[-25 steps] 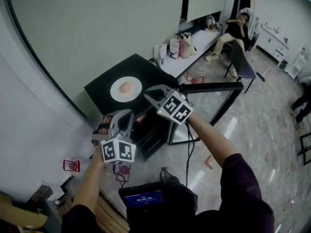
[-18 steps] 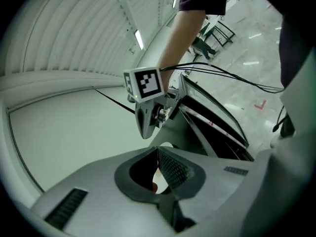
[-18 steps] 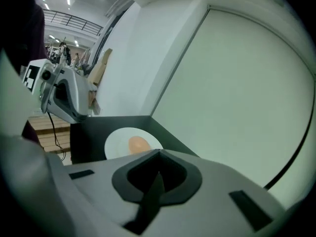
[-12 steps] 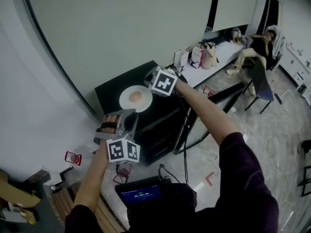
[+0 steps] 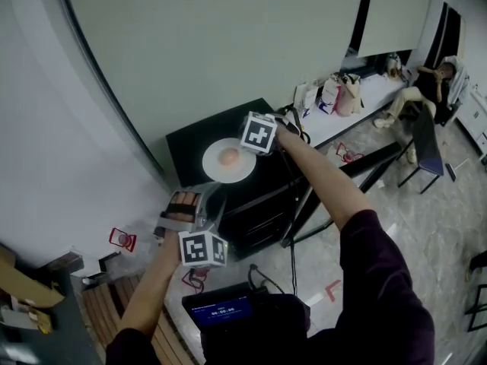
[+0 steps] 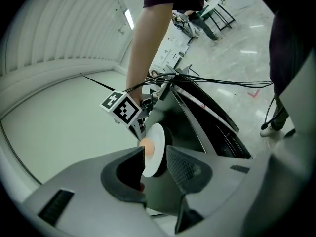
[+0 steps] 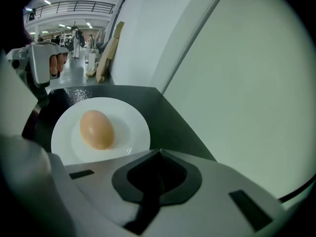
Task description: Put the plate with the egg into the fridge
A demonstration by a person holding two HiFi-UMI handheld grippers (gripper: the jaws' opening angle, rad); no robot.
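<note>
White plate (image 5: pixel 228 160) with egg (image 5: pixel 229 156) is being left mid-frame on the black fridge (image 5: pixel 190 137) top. The right gripper (image 7: pixel 157 176), shut and empty, is being aimed at its rim; the left gripper (image 6: pixel 155 164), jaws just opening, empty, is being readied.

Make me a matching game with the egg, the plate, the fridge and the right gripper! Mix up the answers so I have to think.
Things:
1. egg
2. plate
3. fridge
4. right gripper

Colour or state:
a. white
b. black
c. shut
d. light brown

Pairs: 1-d, 2-a, 3-b, 4-c
</note>
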